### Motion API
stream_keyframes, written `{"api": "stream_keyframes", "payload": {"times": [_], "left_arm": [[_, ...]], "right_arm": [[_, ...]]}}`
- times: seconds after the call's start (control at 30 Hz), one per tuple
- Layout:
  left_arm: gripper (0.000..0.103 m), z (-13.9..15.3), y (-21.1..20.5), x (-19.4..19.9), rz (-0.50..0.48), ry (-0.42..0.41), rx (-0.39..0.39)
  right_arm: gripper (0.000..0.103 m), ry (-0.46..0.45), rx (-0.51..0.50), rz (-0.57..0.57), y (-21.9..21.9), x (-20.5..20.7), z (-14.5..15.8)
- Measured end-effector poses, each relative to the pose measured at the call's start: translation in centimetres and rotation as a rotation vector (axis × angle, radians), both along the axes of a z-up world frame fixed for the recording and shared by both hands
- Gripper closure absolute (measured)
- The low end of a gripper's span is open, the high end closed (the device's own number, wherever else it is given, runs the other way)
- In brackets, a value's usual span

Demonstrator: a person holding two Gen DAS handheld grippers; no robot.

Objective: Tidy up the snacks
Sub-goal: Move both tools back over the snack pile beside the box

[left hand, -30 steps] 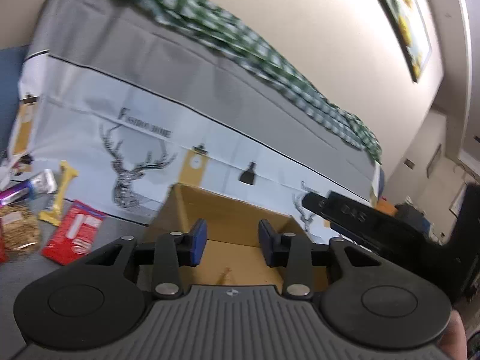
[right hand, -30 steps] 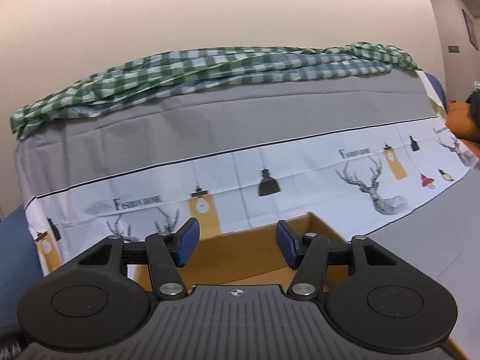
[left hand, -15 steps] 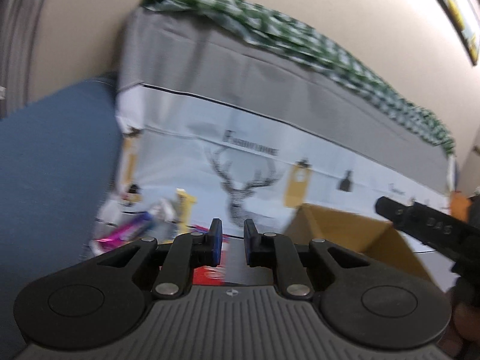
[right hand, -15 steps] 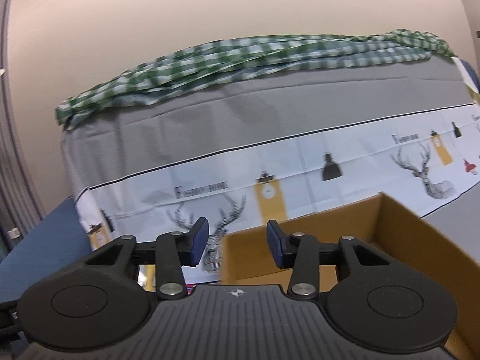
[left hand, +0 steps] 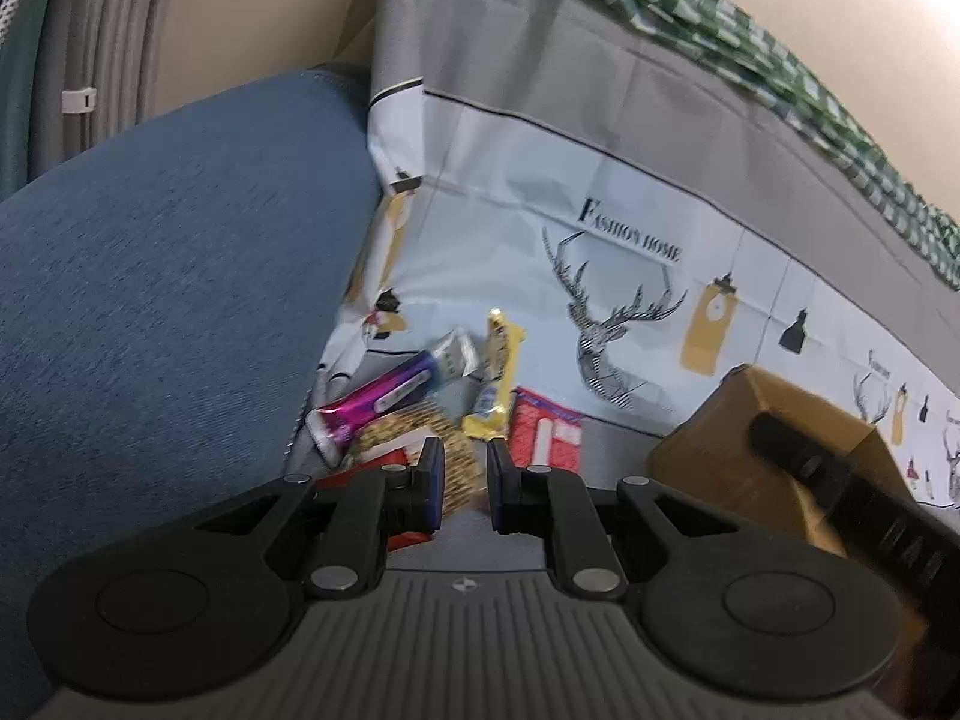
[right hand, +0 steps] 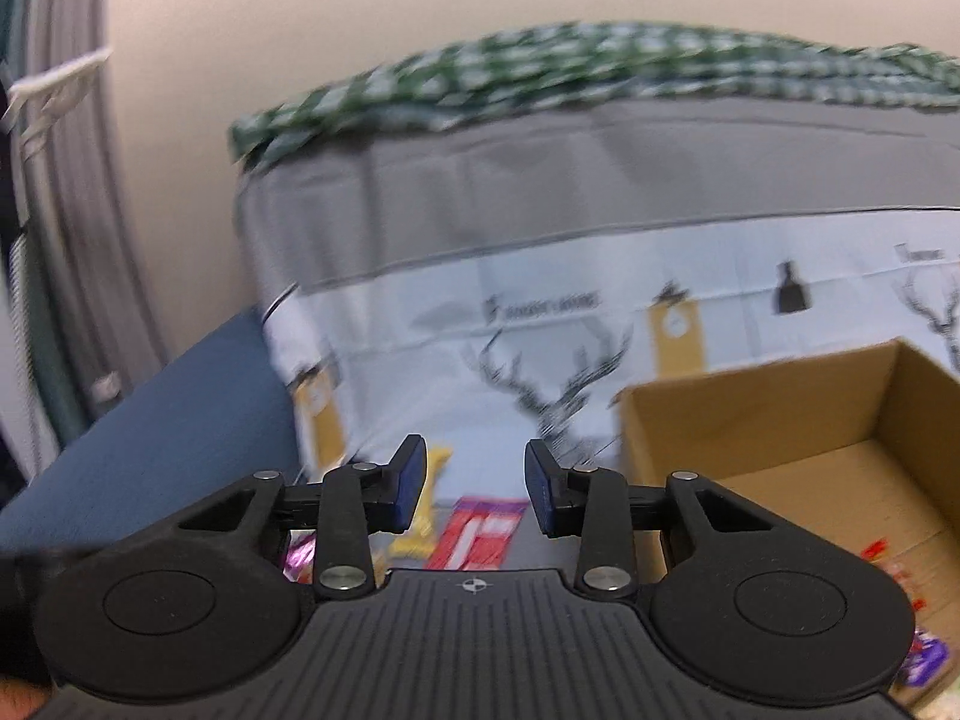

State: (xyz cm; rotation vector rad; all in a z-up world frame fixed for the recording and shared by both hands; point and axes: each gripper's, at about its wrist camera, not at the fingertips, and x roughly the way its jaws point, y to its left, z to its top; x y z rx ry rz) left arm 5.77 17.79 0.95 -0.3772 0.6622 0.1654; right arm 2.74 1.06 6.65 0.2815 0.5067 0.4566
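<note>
Reaching for the snack pile beside the box

Left gripper (left hand: 465,483) and right gripper (right hand: 474,489) have just been closing, both still gapped and empty; snacks (left hand: 420,396) lie left of the box (right hand: 780,420). Best reopen wider, then pinch one packet's edge.

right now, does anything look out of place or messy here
Yes: the snacks lie jumbled by the blue cushion, outside the cardboard box. A purple wrapper and a yellow bar lie askew beside a red packet.

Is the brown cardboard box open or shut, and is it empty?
Open and not empty: the brown cardboard box has no lid on top, and a few colourful snack packets lie inside on its floor.
</note>
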Motion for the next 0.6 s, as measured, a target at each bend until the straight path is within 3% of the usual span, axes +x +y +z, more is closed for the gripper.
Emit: {"api": "stream_keyframes", "payload": {"times": [0.3,0.37,0.6], "left_arm": [[0.088,-1.2,1.7,0.1,0.026,0.058,-0.006],[0.088,-1.3,1.6,0.2,0.011,0.060,0.014],[0.083,-2.3,-0.2,0.8,-0.055,0.111,0.147]], "right_arm": [[0.062,0.071,-0.075,0.132,3.9,-0.7,-2.6],[0.052,0.088,-0.088,0.160,4.6,-0.8,-3.5],[0.037,0.161,-0.151,0.164,6.2,-0.1,-6.4]]}}
